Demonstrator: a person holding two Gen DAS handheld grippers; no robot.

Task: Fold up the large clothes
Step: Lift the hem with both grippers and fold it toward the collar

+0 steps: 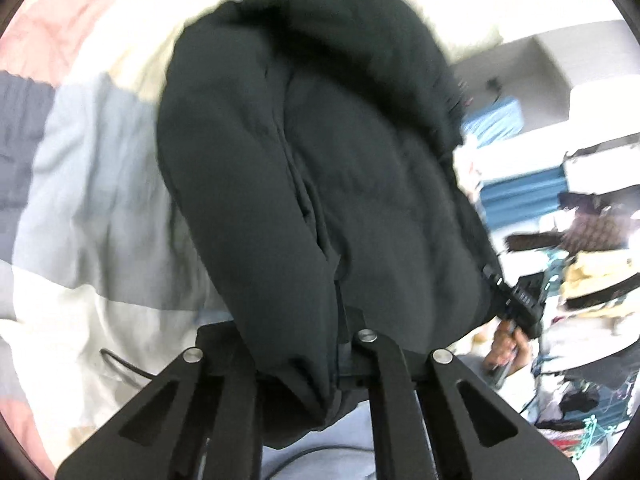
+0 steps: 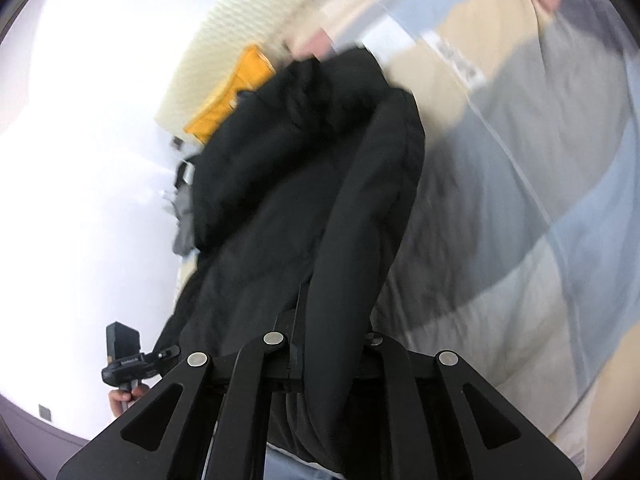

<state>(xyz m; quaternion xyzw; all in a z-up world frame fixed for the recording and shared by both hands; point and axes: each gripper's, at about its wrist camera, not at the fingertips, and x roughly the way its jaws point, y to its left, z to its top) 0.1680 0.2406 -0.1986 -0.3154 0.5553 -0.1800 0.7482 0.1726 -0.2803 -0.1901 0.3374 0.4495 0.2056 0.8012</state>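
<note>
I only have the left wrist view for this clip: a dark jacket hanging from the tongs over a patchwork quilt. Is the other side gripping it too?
Observer: Yes. In the right wrist view the right tongs are shut on the black jacket, with a fold of it draped over them.
Operator: What lies beyond the jacket on that side?
Observer: An orange-yellow object sits behind the jacket's far end, against a pale textured surface; your view lacks it.
Operator: Does that view show the left tongs?
Observer: Only their handle and camera body, in the left hand at the lower left; the fingers are hidden behind the jacket.
</note>
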